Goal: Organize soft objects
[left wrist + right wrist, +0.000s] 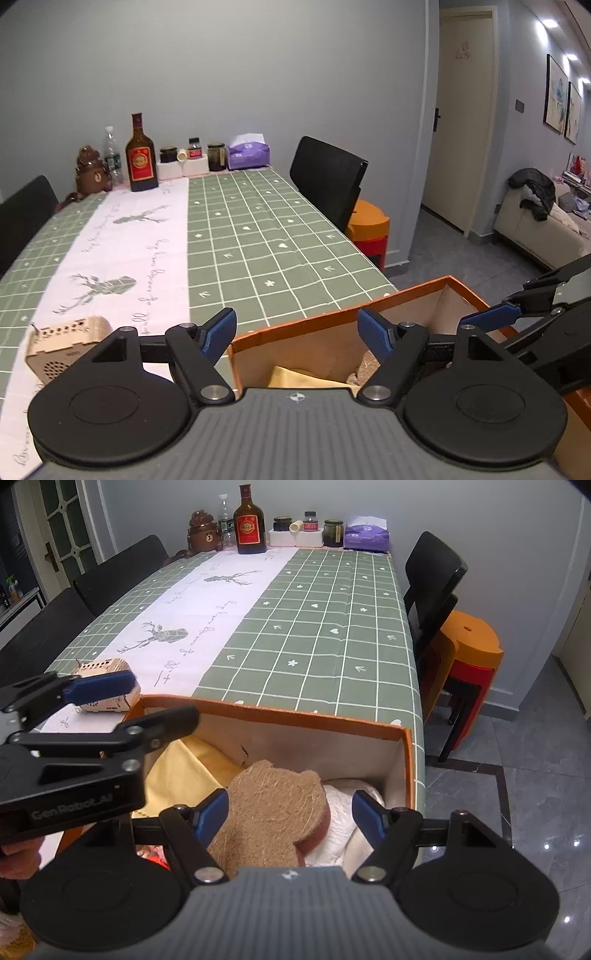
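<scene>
a: where are the soft things?

b: in the orange box [295, 716] at the lower middle of the right wrist view: a brown bear-shaped fibre pad [269, 805] leaning on a white bag [343, 812], a yellow cloth [177, 775] to its left.

a: and the right hand-held gripper [290, 814]?

b: fingers spread wide over the pad, holding nothing, probably lined up to settle it flatter.

a: the left hand-held gripper [297, 334]?

b: wide too, empty, hovering over the box's rim. the wooden box [66, 343] sits on the worktop [277, 236], lower left, likely not soft.
</scene>
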Motion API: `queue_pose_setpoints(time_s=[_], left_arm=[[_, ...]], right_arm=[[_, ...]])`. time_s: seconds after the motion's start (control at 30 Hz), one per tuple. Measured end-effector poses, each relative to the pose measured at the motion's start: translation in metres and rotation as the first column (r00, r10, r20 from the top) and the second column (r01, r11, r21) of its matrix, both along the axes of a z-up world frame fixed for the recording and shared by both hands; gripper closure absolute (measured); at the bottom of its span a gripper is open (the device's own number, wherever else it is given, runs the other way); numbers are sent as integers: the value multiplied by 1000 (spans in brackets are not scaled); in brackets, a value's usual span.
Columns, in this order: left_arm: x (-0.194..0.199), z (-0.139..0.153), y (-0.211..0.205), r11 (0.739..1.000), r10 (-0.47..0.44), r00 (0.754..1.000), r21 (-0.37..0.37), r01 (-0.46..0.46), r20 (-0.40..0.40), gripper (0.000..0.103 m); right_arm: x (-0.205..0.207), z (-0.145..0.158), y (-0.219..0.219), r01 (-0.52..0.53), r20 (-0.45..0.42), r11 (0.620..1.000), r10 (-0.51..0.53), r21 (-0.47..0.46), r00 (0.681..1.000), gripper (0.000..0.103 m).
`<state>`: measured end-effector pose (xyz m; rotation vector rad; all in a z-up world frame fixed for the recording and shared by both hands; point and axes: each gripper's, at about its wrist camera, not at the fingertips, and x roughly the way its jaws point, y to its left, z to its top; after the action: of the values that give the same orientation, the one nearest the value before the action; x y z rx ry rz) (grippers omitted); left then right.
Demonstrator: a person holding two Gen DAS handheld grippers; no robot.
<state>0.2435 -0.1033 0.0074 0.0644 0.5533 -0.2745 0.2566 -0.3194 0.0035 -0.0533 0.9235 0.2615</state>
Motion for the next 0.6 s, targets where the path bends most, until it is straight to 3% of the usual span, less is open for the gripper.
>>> queue_pose_setpoints(time_s=[0.07,0.17,0.23,0.27,0.3,0.6], left_arm=[[-6,8,9,999,22,1000,-26,-21,7,15],[-24,21,34,993,77,997,-89,-74,23,15],[-35,23,50,989,110,994,-100,-107,27,15],[-39,22,56,989,122,992,-91,-119,26,15],[-42,21,62,988,134,991,-78,-132,24,15],[-37,-9,87,975,213,975,-55,-217,-69,16]], right_arm=[[-2,6,-1,8,12,1000,-8,6,1000,30],[-6,16,1,8,31,999,-9,41,999,39],[-6,19,12,-12,31,998,10,62,999,63],[-6,19,20,-30,29,998,28,58,999,89],[-4,17,29,-47,21,998,46,43,999,102],[41,-39,94,-128,-135,991,120,-51,984,103]])
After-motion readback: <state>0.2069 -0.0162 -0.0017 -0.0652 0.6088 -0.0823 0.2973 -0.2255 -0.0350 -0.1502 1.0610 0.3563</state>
